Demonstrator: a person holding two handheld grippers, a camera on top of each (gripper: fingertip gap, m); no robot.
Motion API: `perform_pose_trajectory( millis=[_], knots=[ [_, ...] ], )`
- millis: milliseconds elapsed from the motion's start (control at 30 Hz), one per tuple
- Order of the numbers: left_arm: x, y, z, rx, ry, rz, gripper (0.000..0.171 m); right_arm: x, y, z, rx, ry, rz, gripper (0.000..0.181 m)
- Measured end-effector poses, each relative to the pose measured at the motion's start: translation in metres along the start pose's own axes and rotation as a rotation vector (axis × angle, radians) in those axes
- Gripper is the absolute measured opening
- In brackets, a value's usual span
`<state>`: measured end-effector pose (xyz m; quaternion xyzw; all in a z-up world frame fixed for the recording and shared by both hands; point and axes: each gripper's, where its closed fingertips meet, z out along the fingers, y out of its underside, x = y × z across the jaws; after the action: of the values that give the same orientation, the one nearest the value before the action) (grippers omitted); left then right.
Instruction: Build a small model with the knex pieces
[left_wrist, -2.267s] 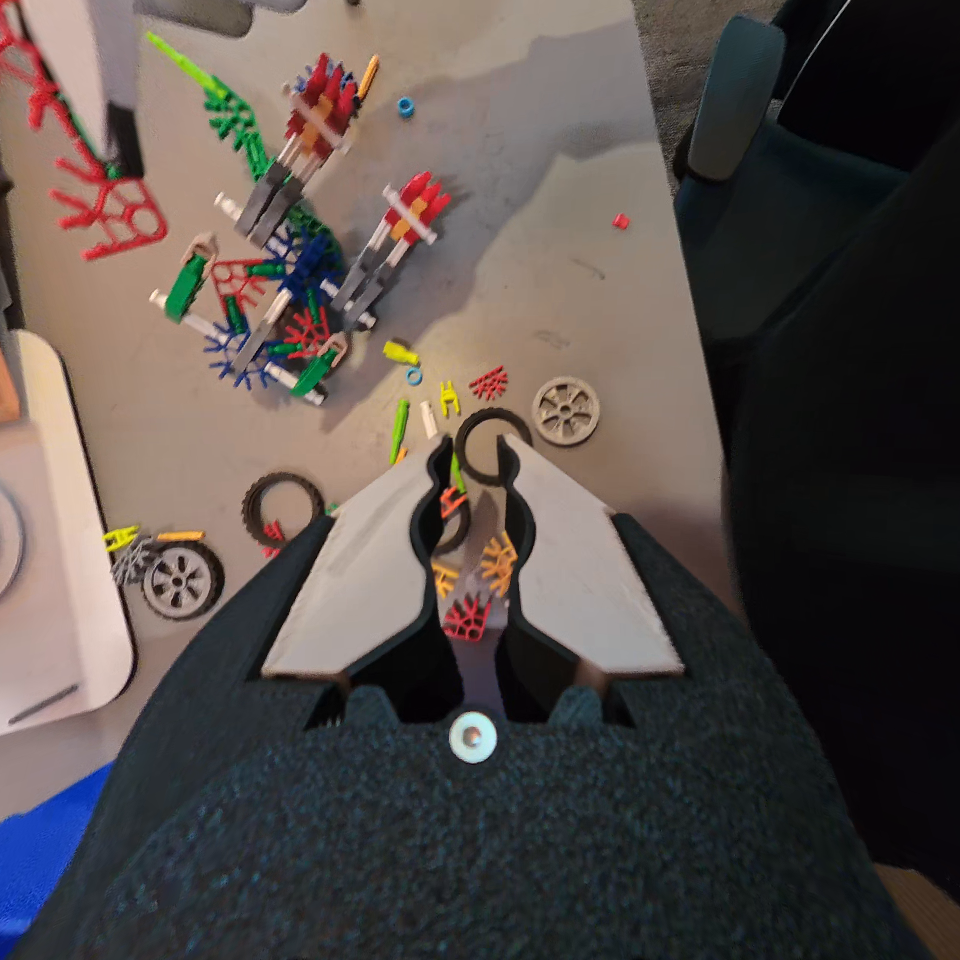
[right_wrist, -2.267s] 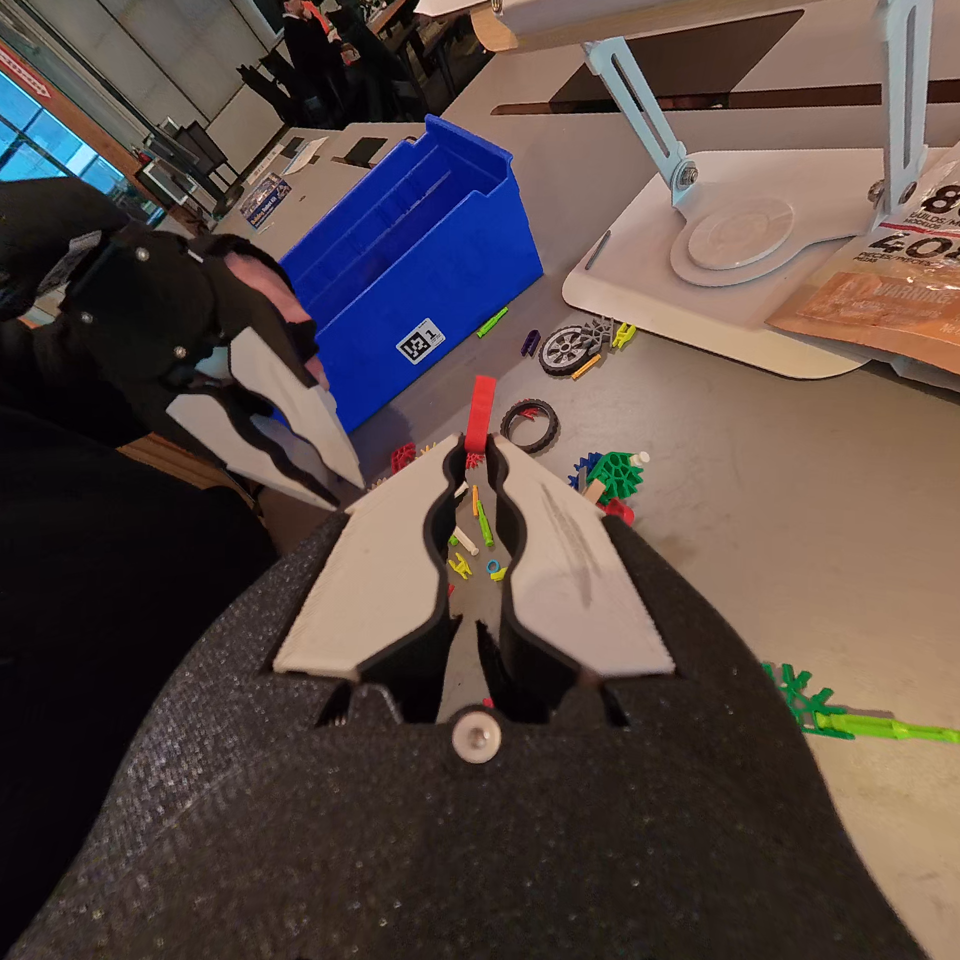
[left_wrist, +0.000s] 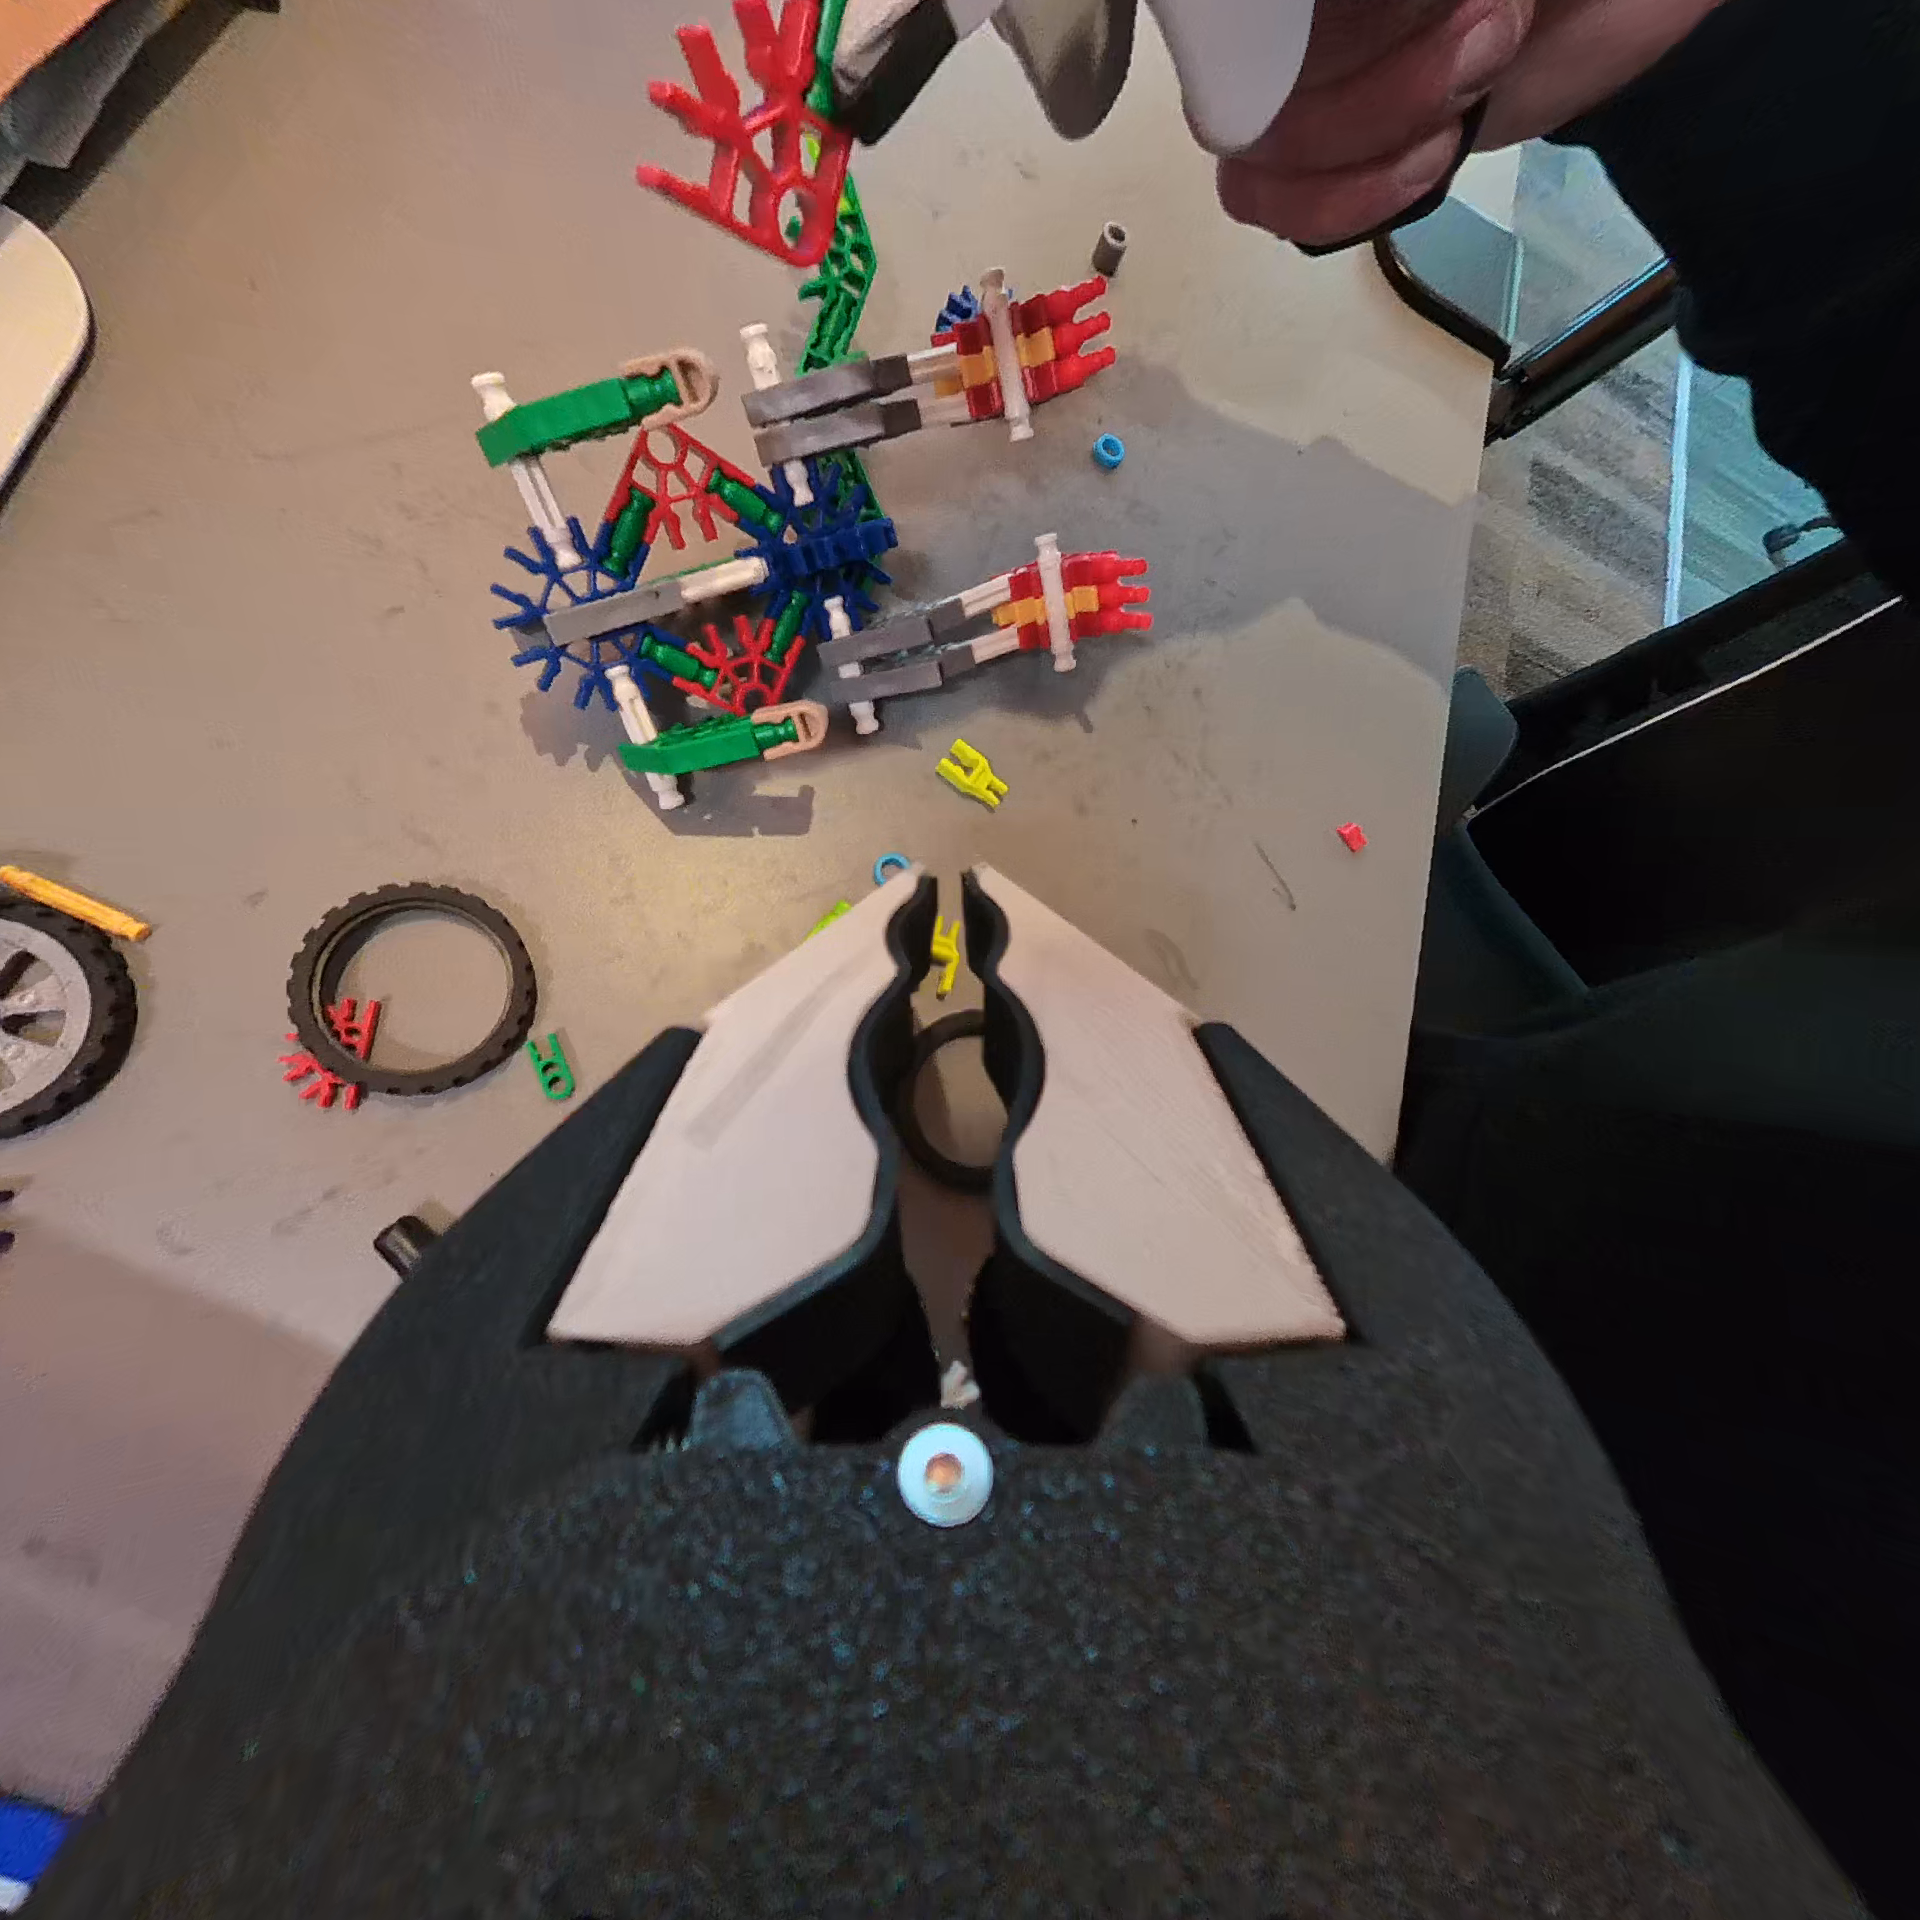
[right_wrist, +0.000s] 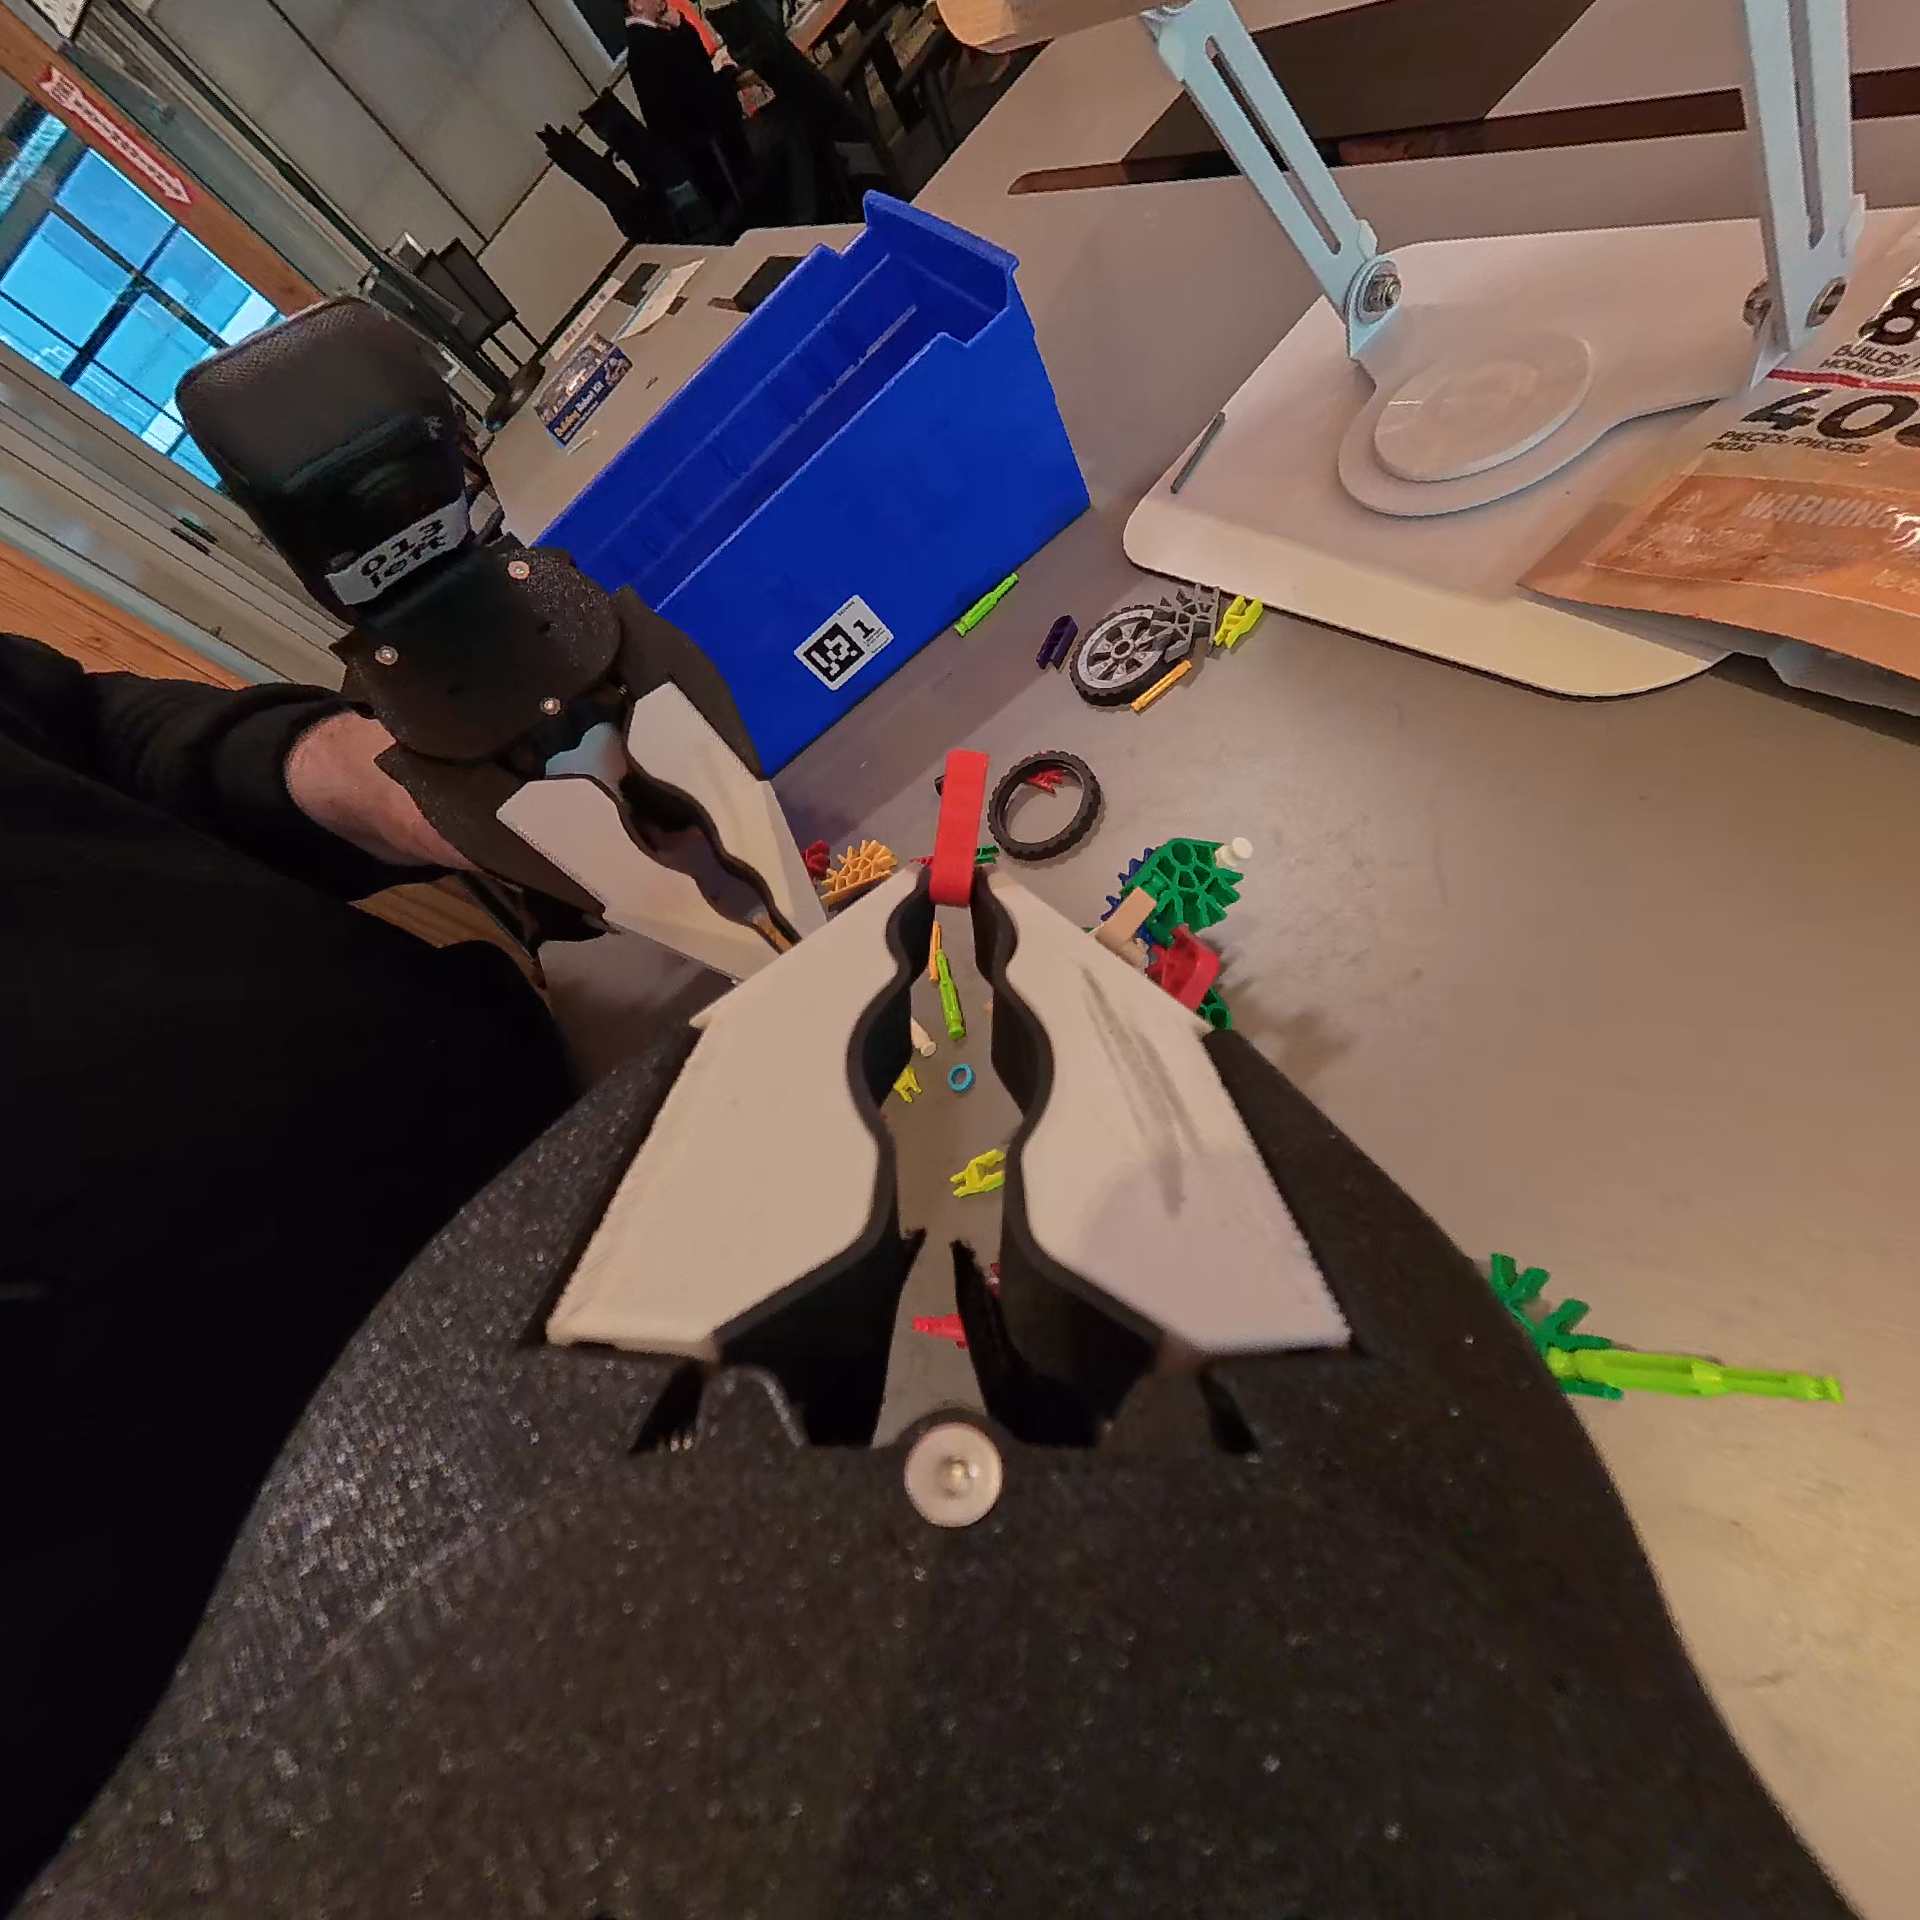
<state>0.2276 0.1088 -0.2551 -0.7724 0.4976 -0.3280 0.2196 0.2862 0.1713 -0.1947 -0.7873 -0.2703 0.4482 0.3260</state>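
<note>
My left gripper (left_wrist: 943, 883) is shut to a narrow slit and hovers low over the grey table (left_wrist: 260, 520). A small yellow connector (left_wrist: 943, 940) shows through the slit and seems to lie on the table below. A black tyre (left_wrist: 951, 1169) lies under the fingers. A blue ring (left_wrist: 888, 868) sits by the left fingertip. My right gripper (right_wrist: 948, 883) is shut on a red connector piece (right_wrist: 956, 821), held above the table. In the left wrist view that red piece (left_wrist: 764, 156) hangs at the top with a green chain (left_wrist: 847, 270) attached. The left gripper (right_wrist: 784, 930) sits just left of the right one's tips.
A multicoloured rod-and-connector model (left_wrist: 727, 582) lies mid-table. A second tyre (left_wrist: 410, 987), a wheel (right_wrist: 1122, 655) and small loose pieces lie around. A blue bin (right_wrist: 831, 499), a white stand base (right_wrist: 1455, 499) and a printed bag (right_wrist: 1766, 520) stand behind. The table edge (left_wrist: 1444, 727) is on the right. There is about 11 centimetres between the tips of the two grippers. Left tips and right tips are each some 20 centimetres from the wheel (right_wrist: 1122, 655).
My left gripper has come lower and forward over the loose pieces and its jaws have narrowed. The right gripper with the red piece has shifted closer to the left gripper.
</note>
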Motion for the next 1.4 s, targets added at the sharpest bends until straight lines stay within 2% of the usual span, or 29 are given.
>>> perform_pose_trajectory(
  millis=[367, 733, 1067, 1400],
  knots=[
    [0.002, 0.031, 0.012, -0.121, -0.031, 0.047, 0.018, -0.005, 0.008, 0.004, -0.028, -0.011, 0.001, 0.006],
    [0.018, 0.055, 0.009, -0.174, 0.007, 0.060, 0.018, -0.007, 0.011, 0.009, -0.041, -0.023, 0.001, 0.006],
    [0.014, 0.050, 0.012, -0.147, -0.020, 0.061, 0.018, -0.009, 0.013, 0.011, -0.058, -0.030, -0.008, 0.006],
    [0.002, 0.042, 0.033, -0.167, -0.082, 0.155, 0.018, -0.008, 0.017, 0.007, -0.062, -0.031, -0.004, 0.006]
  ],
)
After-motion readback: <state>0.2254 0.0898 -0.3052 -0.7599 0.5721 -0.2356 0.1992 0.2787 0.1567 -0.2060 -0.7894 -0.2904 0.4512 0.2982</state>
